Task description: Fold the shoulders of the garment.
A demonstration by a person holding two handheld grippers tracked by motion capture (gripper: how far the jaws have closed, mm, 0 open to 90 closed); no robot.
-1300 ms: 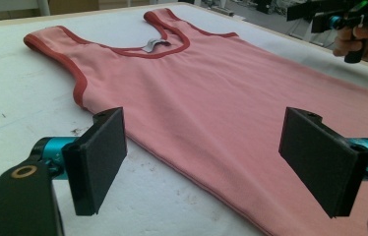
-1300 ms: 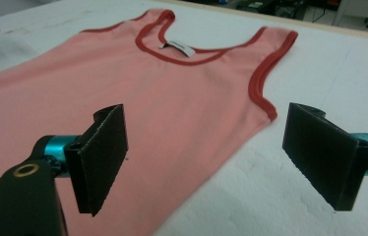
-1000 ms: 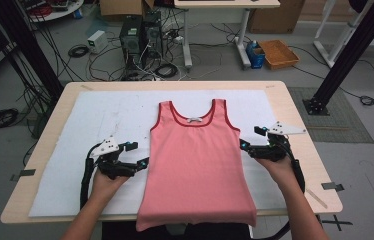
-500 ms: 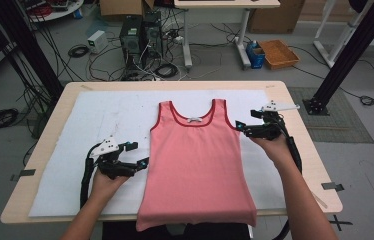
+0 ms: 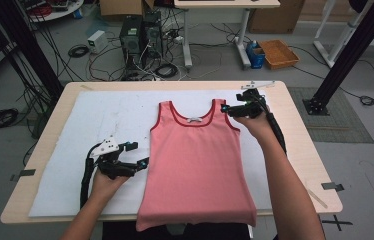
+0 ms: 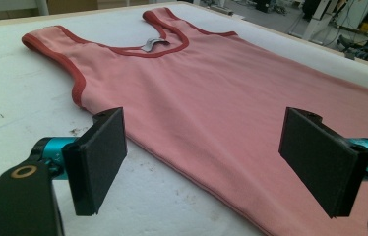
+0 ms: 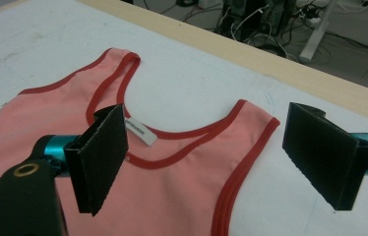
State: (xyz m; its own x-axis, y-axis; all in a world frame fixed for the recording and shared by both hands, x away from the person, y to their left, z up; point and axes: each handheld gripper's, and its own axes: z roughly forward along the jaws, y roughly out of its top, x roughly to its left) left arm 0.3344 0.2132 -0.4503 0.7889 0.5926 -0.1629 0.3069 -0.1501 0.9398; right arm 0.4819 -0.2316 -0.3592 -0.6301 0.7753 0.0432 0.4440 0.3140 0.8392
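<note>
**Pink tank top spread flat, a gripper at each side**

We see a pink tank top (image 5: 197,165) with red trim lying flat on a white mat (image 5: 75,130) that covers a wooden table (image 5: 305,150), neckline away from the person, hem at the near edge. The left gripper (image 5: 142,161) sits on the mat just beside the top's left side seam, jaws spread wide apart. The right gripper (image 5: 226,111) hovers at the right shoulder strap (image 7: 251,147), jaws likewise spread, holding nothing. A small label (image 7: 139,132) shows inside the neckline.

Overhead, 2 close views; shared top (image 5: 200,150)
</note>
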